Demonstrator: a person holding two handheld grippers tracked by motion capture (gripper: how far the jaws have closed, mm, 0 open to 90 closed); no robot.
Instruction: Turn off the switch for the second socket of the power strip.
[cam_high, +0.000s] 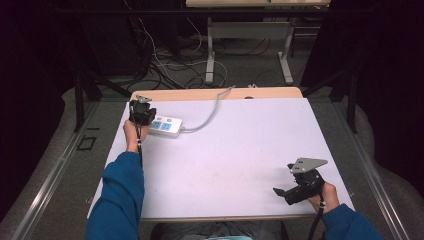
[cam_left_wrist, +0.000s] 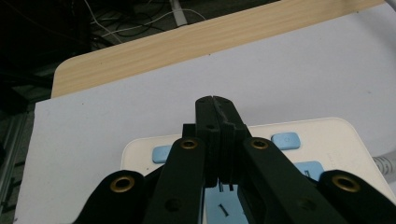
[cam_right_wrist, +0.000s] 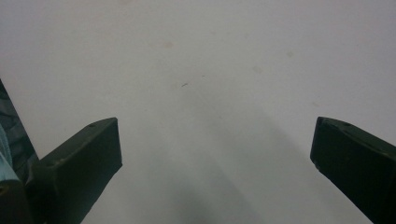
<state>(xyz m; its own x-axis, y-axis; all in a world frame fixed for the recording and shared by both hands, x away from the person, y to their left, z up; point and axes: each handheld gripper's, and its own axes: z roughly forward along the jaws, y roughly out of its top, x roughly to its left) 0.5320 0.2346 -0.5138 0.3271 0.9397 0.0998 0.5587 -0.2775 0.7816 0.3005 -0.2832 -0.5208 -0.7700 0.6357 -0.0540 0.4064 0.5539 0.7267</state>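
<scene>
Hovering over the power strip (cam_high: 166, 125) (far-left edge) — left gripper (cam_left_wrist: 215, 100) closed.

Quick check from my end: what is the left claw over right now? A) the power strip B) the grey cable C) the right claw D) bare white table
A: the left claw, jaws pressed together, sits above the white power strip with its blue sockets.
</scene>
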